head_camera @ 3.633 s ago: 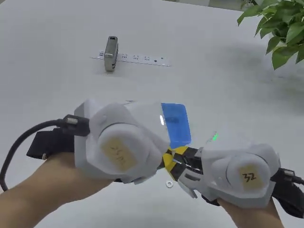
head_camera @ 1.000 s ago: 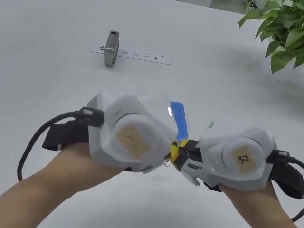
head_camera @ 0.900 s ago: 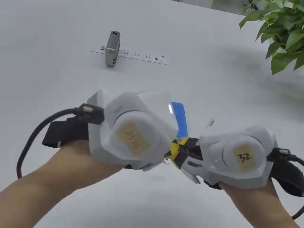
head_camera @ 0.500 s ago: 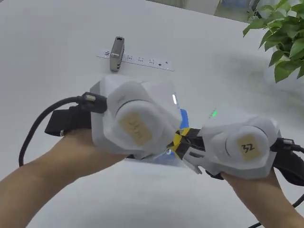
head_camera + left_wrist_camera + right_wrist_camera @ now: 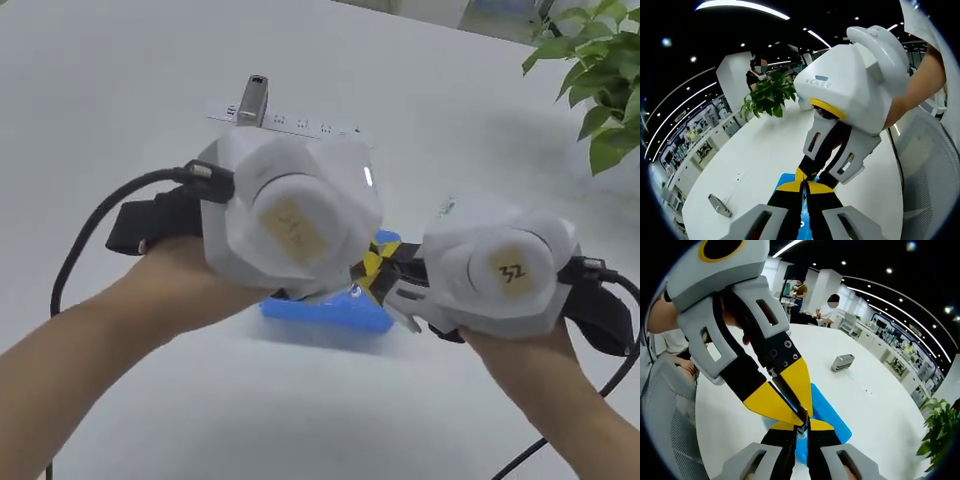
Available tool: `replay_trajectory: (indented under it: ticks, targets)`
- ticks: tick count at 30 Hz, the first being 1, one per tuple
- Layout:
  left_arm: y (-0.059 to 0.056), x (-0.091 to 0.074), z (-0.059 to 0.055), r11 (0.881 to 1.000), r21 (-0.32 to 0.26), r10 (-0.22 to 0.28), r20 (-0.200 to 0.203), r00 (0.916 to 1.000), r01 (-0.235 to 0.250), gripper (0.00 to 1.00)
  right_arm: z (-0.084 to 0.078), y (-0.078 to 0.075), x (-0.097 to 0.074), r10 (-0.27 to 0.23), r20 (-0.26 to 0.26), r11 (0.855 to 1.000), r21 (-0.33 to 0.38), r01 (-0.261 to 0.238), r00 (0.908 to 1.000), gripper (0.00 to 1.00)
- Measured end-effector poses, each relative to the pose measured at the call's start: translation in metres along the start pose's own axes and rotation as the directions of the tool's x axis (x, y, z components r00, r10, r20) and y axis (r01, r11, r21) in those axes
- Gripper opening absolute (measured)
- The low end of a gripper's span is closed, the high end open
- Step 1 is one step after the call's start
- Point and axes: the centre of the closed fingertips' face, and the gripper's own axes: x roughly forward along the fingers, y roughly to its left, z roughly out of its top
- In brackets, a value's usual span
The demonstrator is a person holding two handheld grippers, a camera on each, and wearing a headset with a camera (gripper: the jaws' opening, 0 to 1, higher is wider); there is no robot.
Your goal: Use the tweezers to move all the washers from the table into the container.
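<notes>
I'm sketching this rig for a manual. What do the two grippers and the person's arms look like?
The left gripper and right gripper match: rounded white shells, grey claw mounts, black claws with yellow tips. A round tan sticker on the right shell reads 32. Black wrist straps and black cables trail back. Forearms are bare.

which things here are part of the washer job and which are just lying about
For the job:
- tweezers, clamped in the left gripper
- right gripper, tip to tip with it
- blue container under both

Lying about:
- power strip
- grey adapter plugged into it
- potted plant
</notes>
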Motion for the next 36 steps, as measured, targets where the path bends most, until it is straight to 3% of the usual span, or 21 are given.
replay_trajectory:
  ticks: [10, 14, 18, 24, 36]
  targets:
    - [0.004, 0.023, -0.017, 0.999, -0.025, -0.045, -0.028, 0.9986, 0.044, 0.00, -0.019, -0.007, 0.019, 0.011, -0.033, 1.000, 0.025, -0.010, 0.9994, 0.03]
    - [0.003, 0.030, -0.024, 0.994, -0.072, -0.080, -0.035, 0.9962, 0.077, 0.00, -0.028, -0.006, 0.025, 0.019, -0.049, 0.999, 0.042, -0.017, 0.9986, 0.03]
    - [0.000, 0.036, -0.032, 0.993, -0.074, -0.091, -0.051, 0.9945, 0.087, 0.00, -0.036, -0.003, 0.031, 0.027, -0.064, 0.998, 0.056, -0.024, 0.9975, 0.03]
    - [-0.001, 0.037, -0.040, 0.996, -0.045, -0.087, -0.090, 0.9921, 0.083, 0.00, -0.039, 0.000, 0.038, 0.041, -0.073, 0.998, 0.055, -0.037, 0.9965, 0.03]
    - [0.002, 0.030, -0.041, 0.997, -0.041, -0.073, -0.107, 0.9916, 0.069, 0.00, -0.042, 0.000, 0.044, 0.061, -0.079, 0.997, 0.060, -0.056, 0.9950, 0.03]
